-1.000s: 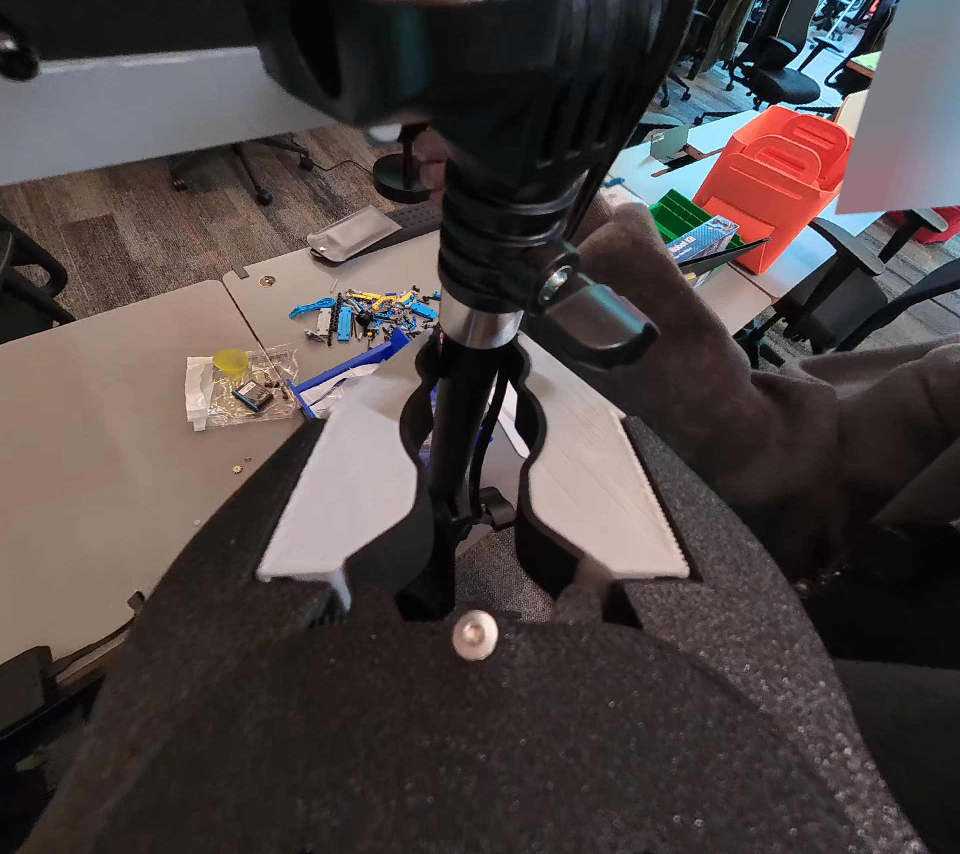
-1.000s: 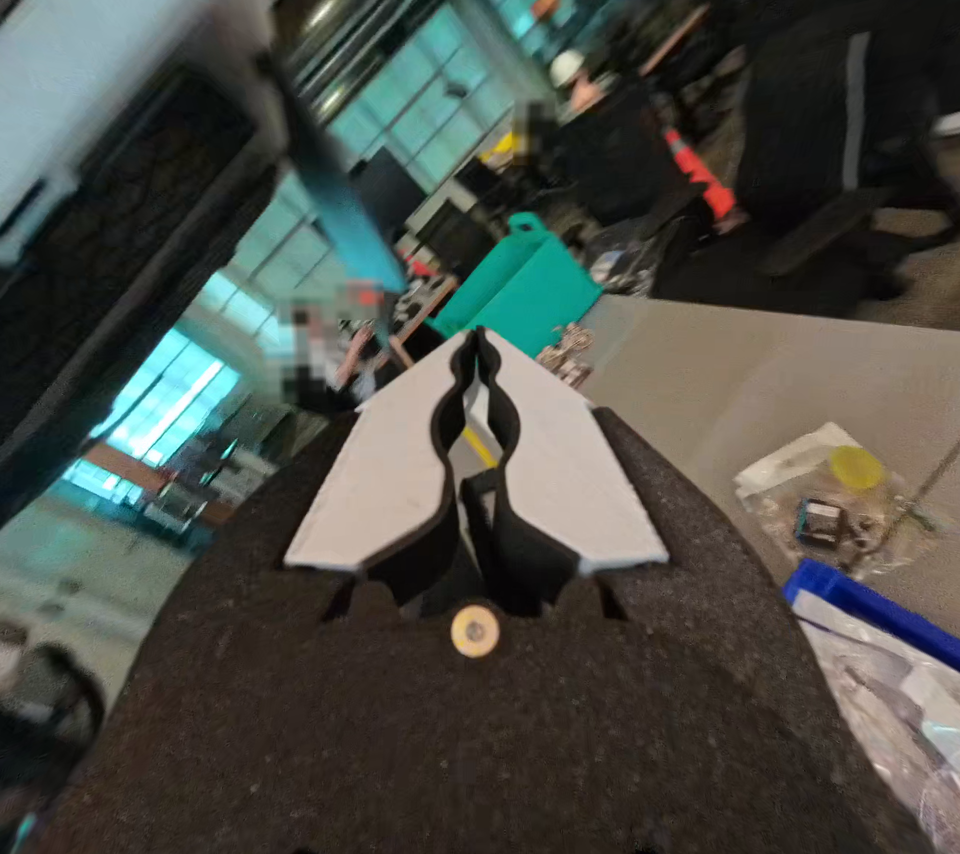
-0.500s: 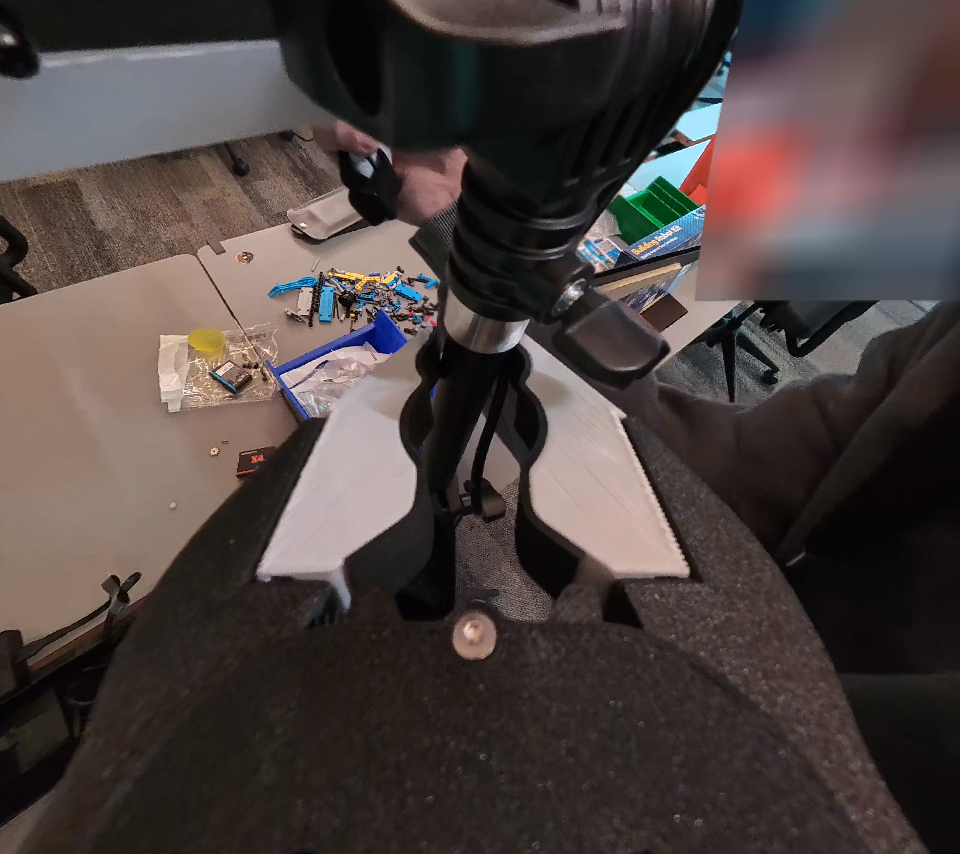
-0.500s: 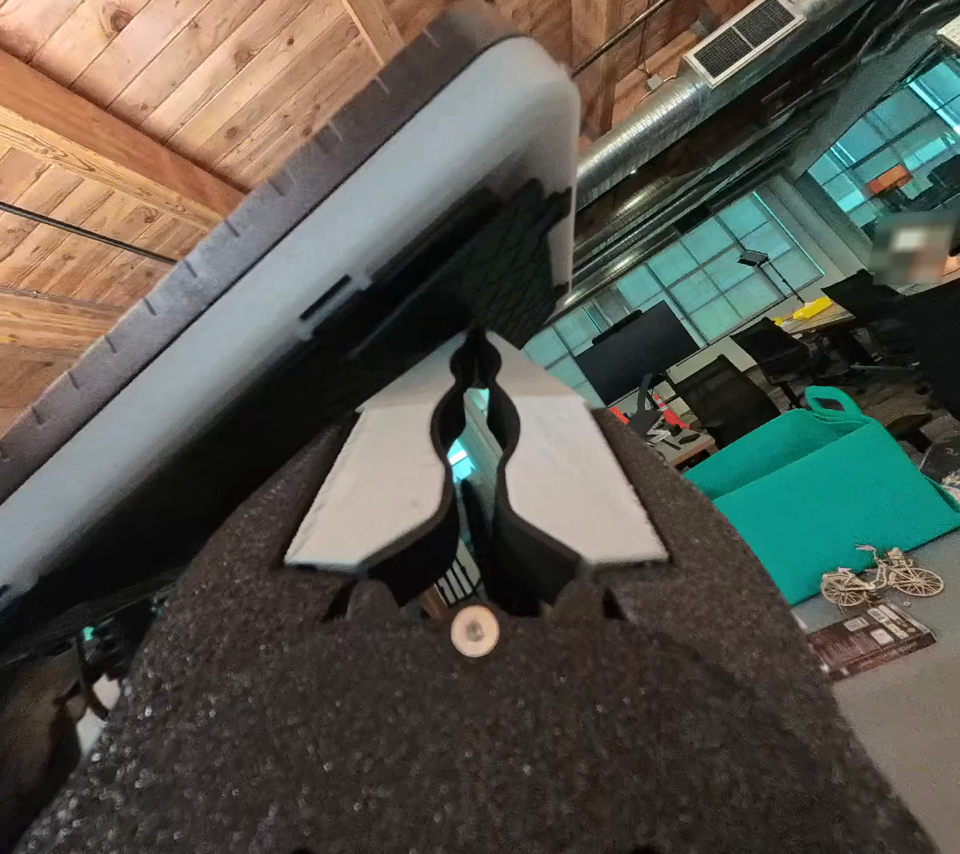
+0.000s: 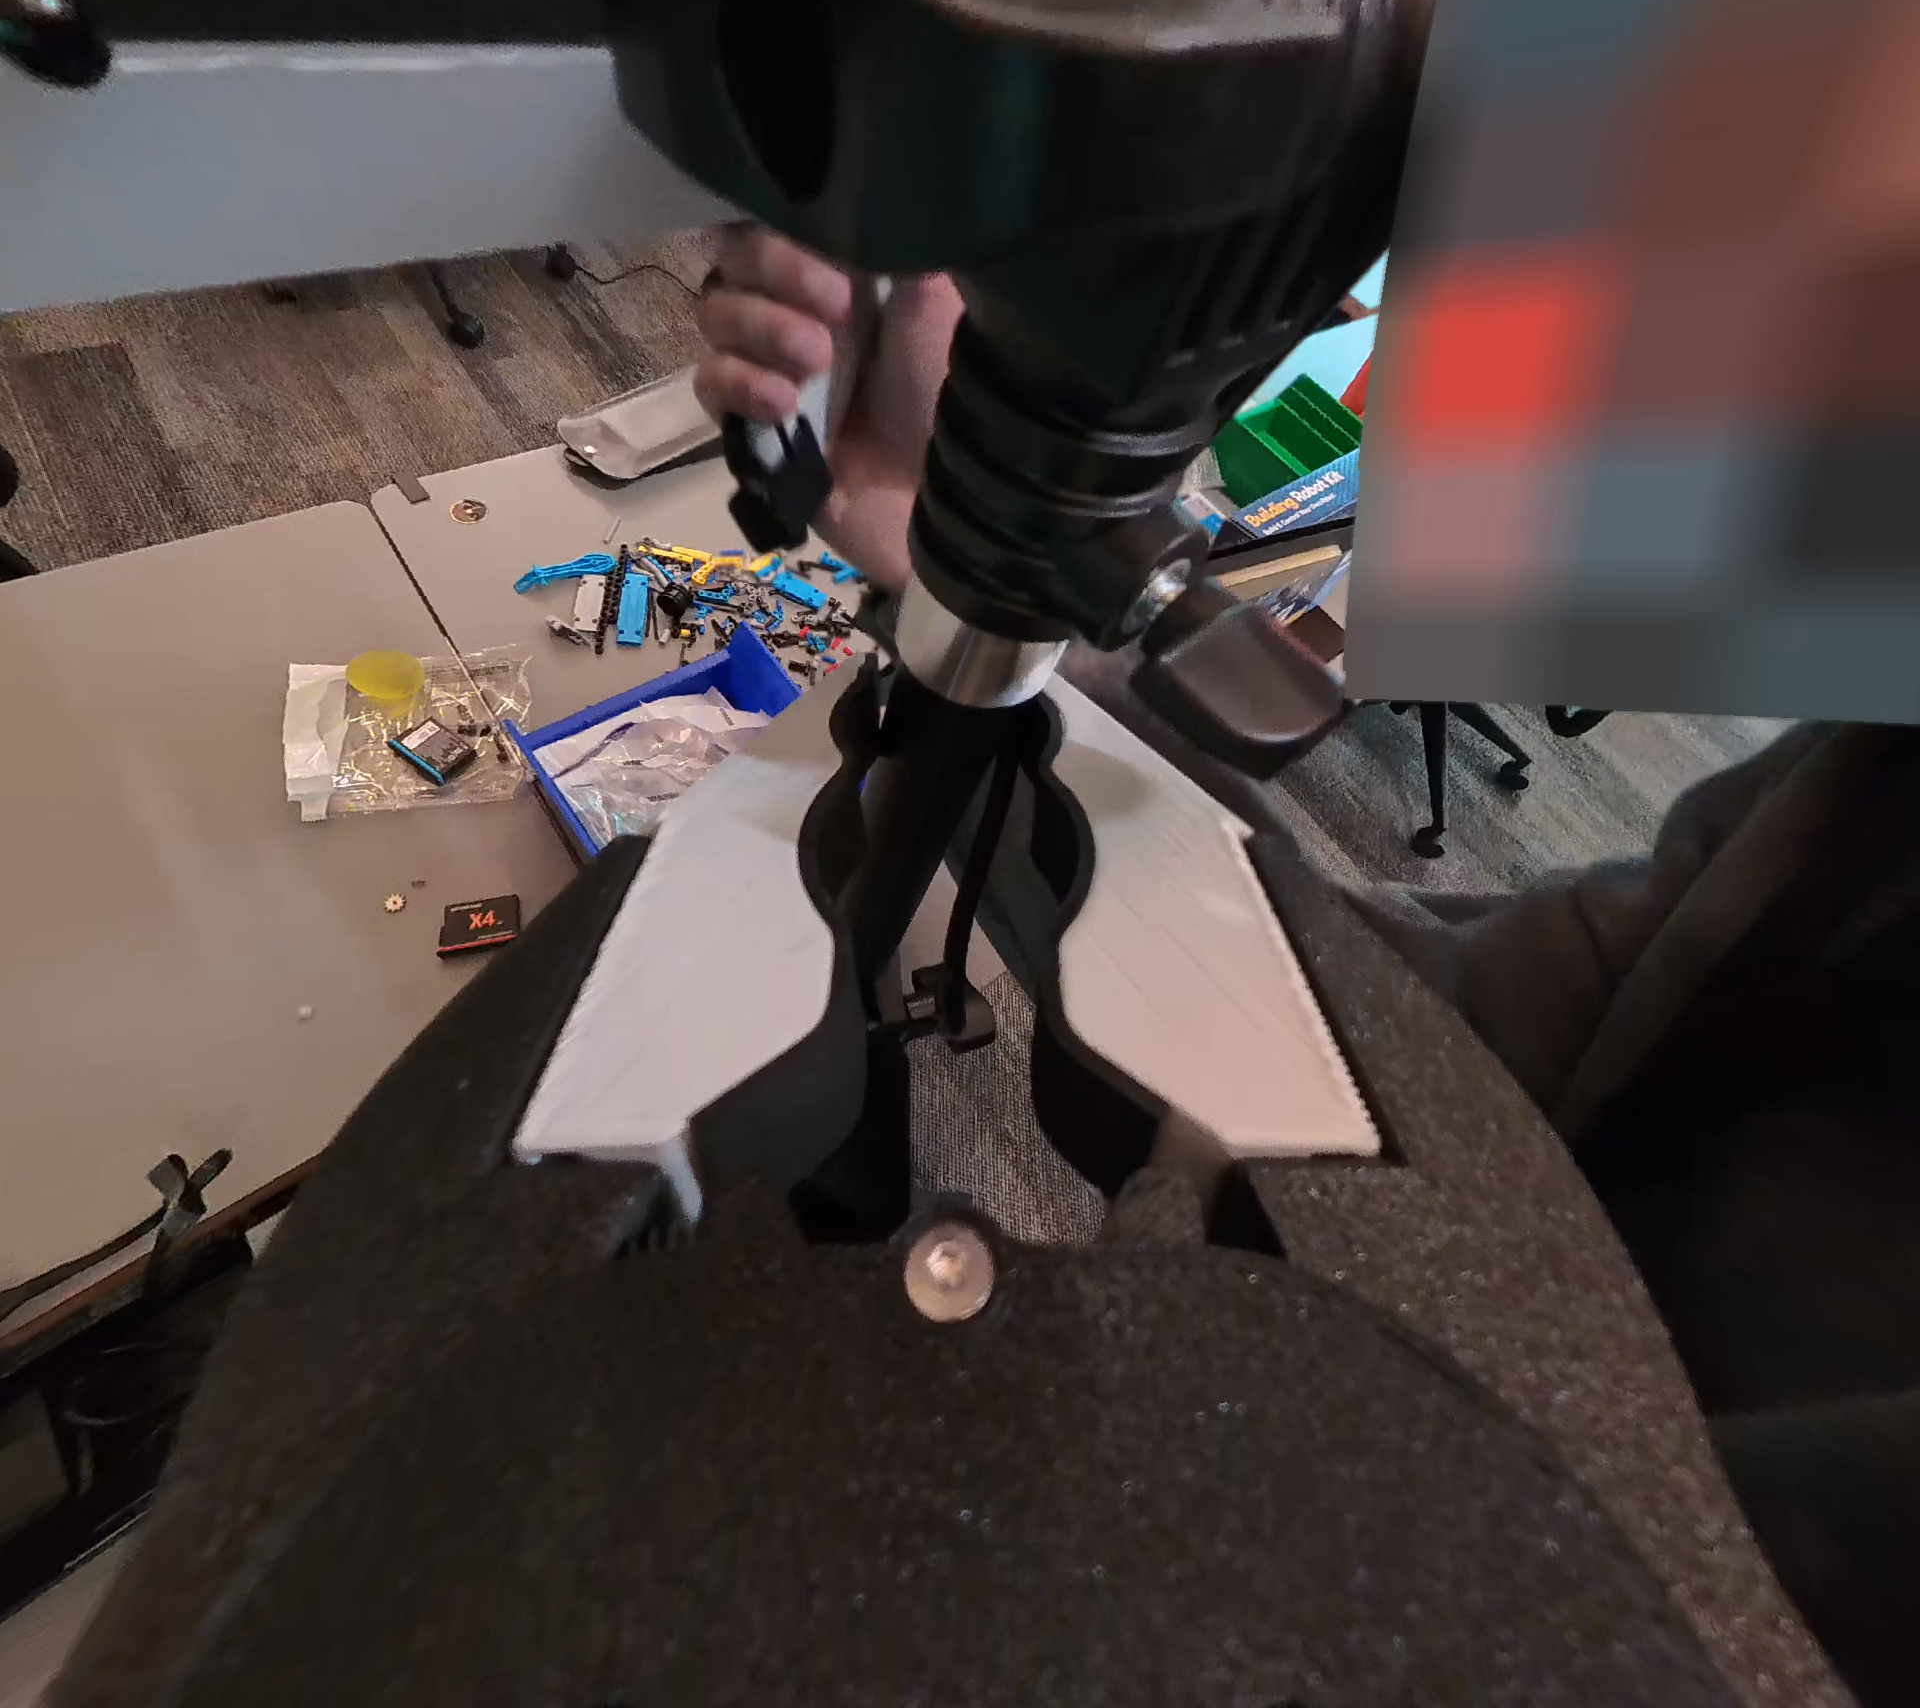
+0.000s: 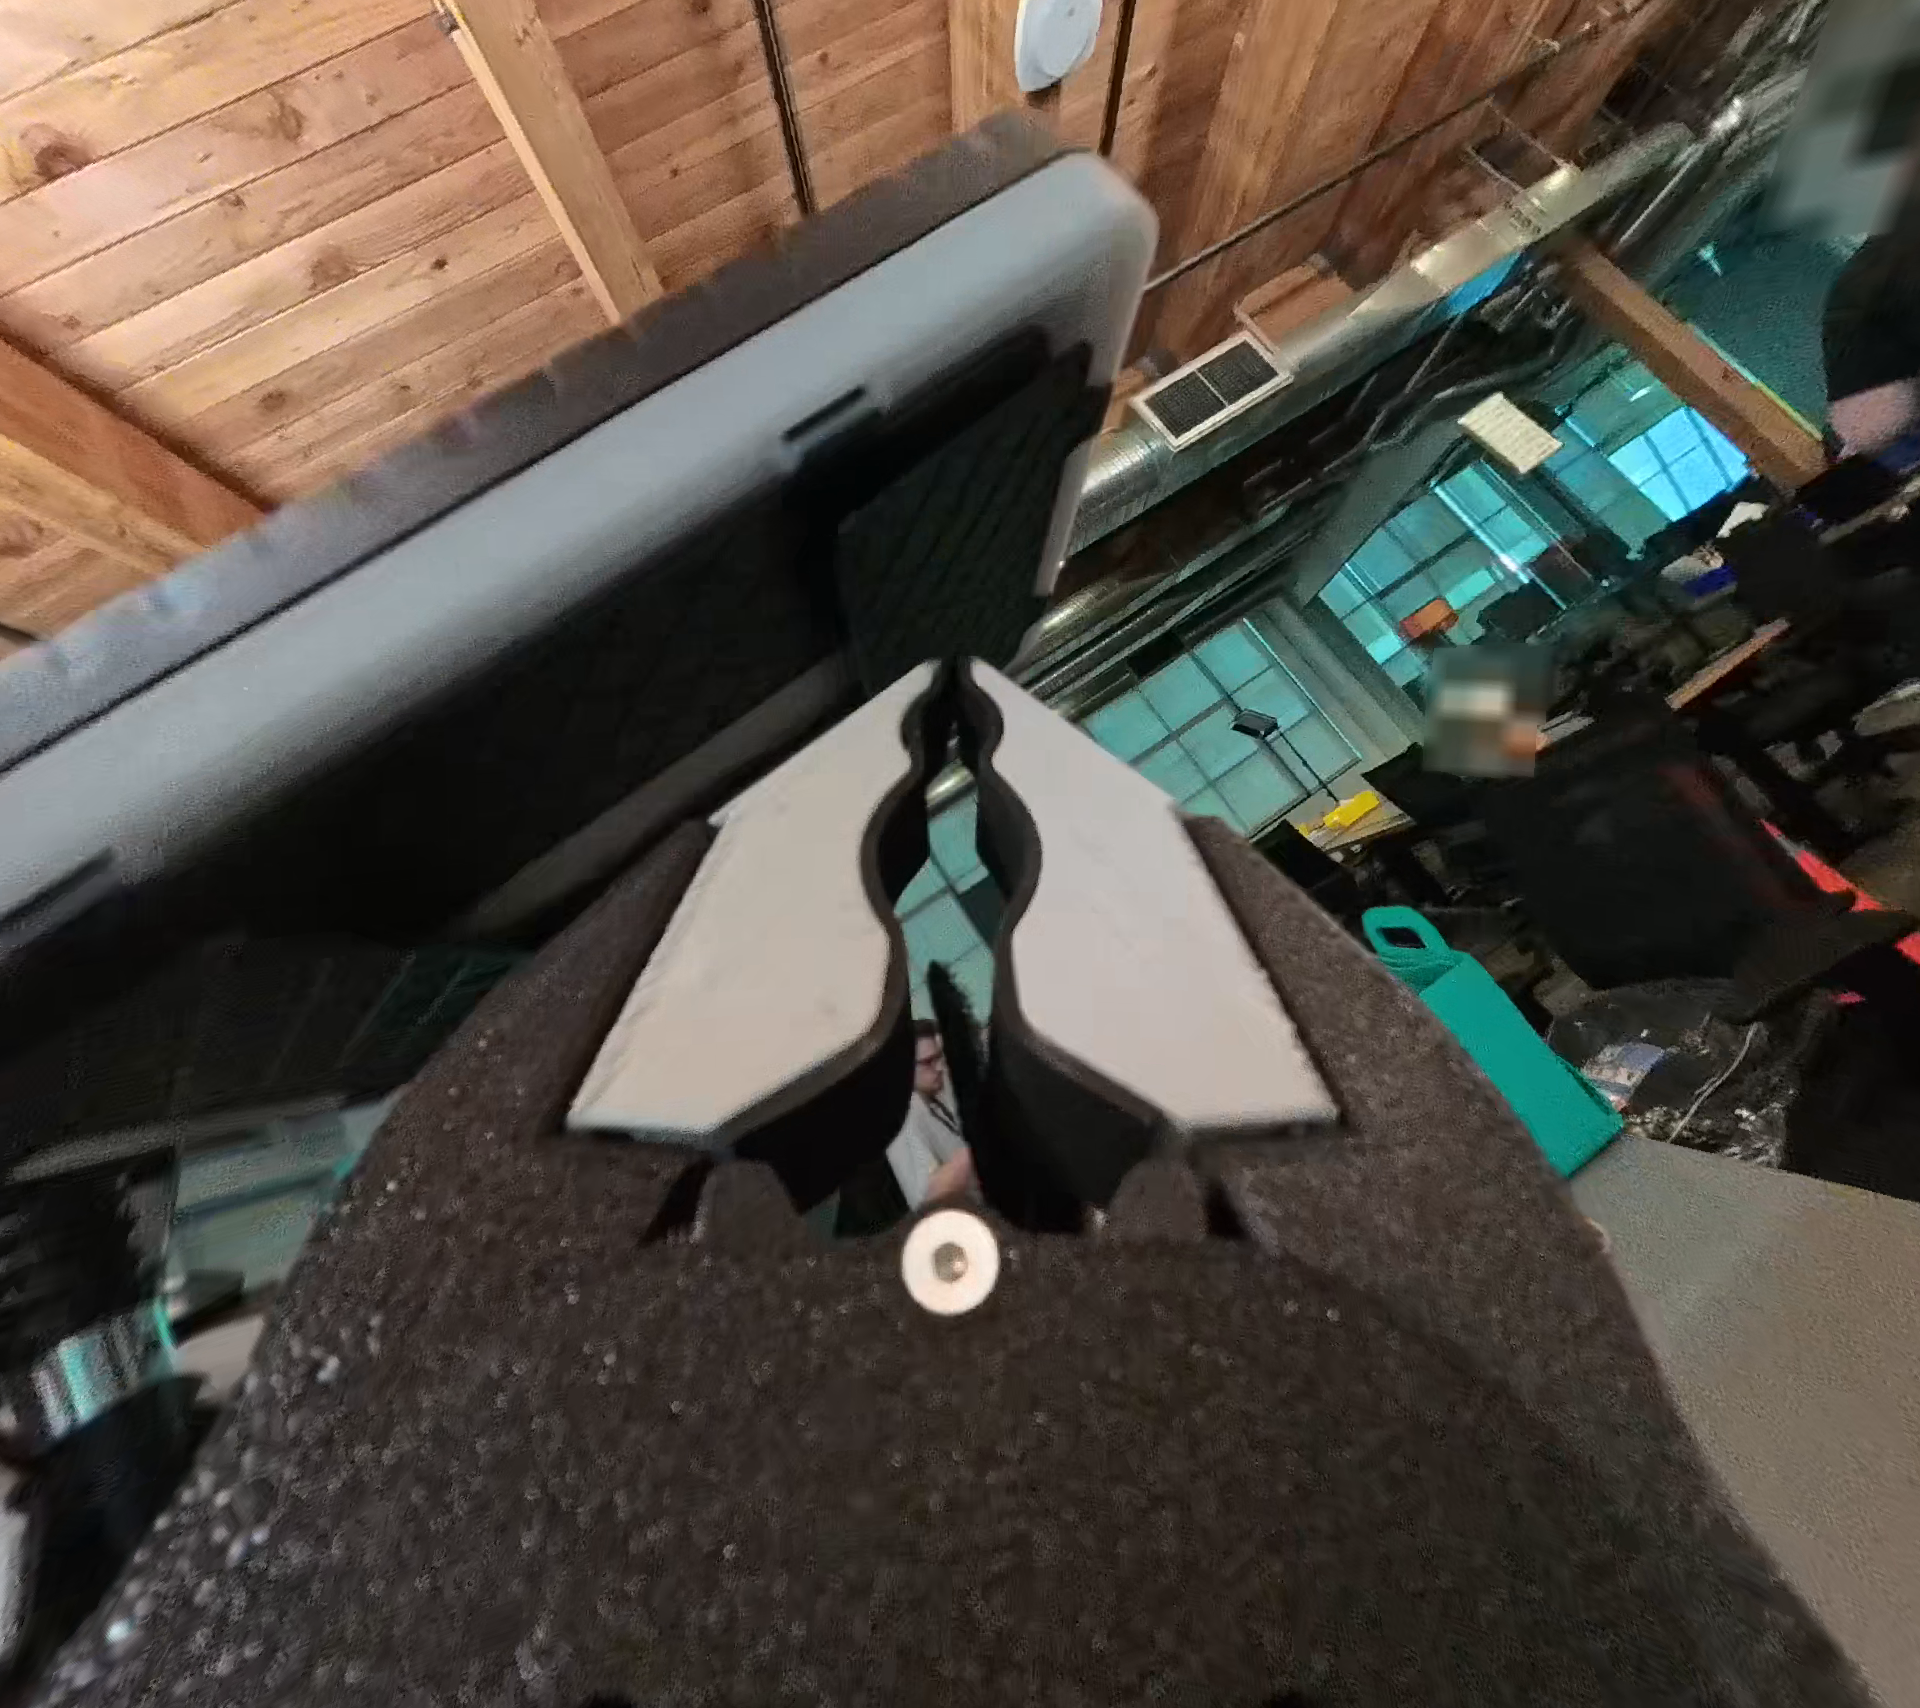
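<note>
My left gripper [image 5: 956,697] points down and its white fingers [image 5: 727,952] stand on either side of a black stand pole [image 5: 904,827], just under a silver collar. The jaws are held partly apart on the pole. The stand's large black head [image 5: 1039,100] looms above, under a grey slab-like device [image 5: 260,152]. My right gripper [image 6: 951,671] points up towards a wooden ceiling. Its jaws are together and empty, with the tips close to the back of the same grey and black device [image 6: 520,515].
A grey table [image 5: 156,827] carries a blue bin [image 5: 665,702], loose blue and yellow building parts [image 5: 675,588], a clear bag with a yellow cap [image 5: 405,723] and a small black card [image 5: 478,926]. A hand [image 5: 769,339] shows behind the stand. A dark sleeve [image 5: 1662,983] lies at right. A teal bag [image 6: 1475,1035] stands farther off.
The right gripper swung up from the table towards the ceiling and the device's back. In the left view the table shifted while the pole stayed between the fingers; a hand came into view.
</note>
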`<state>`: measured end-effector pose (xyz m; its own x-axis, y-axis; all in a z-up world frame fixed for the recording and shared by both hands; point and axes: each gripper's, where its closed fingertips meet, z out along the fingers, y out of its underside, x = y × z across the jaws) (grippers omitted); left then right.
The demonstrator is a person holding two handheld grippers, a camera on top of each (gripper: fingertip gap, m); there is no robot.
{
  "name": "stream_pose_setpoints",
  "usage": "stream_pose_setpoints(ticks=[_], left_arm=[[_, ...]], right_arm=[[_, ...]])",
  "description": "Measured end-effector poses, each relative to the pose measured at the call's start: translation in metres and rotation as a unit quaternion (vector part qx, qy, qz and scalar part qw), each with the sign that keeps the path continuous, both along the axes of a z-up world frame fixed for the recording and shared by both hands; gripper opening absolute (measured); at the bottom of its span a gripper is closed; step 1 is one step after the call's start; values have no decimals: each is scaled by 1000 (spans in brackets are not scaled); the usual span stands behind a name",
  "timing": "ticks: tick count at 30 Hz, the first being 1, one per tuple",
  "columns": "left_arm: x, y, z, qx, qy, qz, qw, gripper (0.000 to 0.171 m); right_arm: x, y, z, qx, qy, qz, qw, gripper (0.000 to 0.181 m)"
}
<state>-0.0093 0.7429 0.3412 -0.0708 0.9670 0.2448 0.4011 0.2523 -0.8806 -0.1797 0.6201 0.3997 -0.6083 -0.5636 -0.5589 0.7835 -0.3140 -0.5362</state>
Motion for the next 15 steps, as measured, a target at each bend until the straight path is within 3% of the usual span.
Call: stream_pose_setpoints(ticks=[6,11,15], left_arm=[[-1,-3,-1,15,7,-13,1000,27],[-1,-3,-2,16,-1,-20,1000,27],[-1,-3,-3,24,3,-25,999,27]], right_arm=[[80,35,-64,-44,100,-31,994,40],[124,54,-101,-65,93,-7,994,68],[129,68,-110,-76,84,-16,993,61]])
